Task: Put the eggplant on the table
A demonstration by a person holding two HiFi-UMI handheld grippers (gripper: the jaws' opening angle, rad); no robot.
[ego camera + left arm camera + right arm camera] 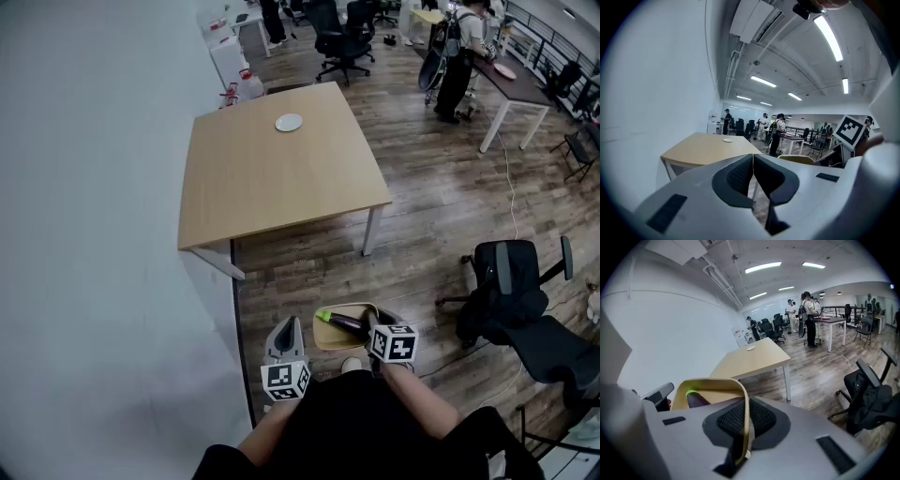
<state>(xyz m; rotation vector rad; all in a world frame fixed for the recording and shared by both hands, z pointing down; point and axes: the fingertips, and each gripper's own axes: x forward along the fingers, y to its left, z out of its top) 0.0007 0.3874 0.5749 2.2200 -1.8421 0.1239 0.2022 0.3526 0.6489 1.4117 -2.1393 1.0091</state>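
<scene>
A dark purple eggplant (345, 323) with a green stem lies in a tan bowl (326, 339) that hangs above the wood floor in front of me. My right gripper (373, 324) is shut on the bowl's rim (717, 384); the thin rim runs between its pads, and the eggplant (696, 400) shows just beyond. My left gripper (286, 330) hangs beside the bowl on its left, shut with nothing in it, its pads (740, 174) together. The light wooden table (281, 173) stands some way ahead, also visible in both gripper views (708, 147) (750, 359).
A small white disc (289, 123) lies at the table's far side. A white wall (94, 234) runs along the left. A black office chair (511, 300) stands to my right. People, desks and more chairs fill the far end of the room.
</scene>
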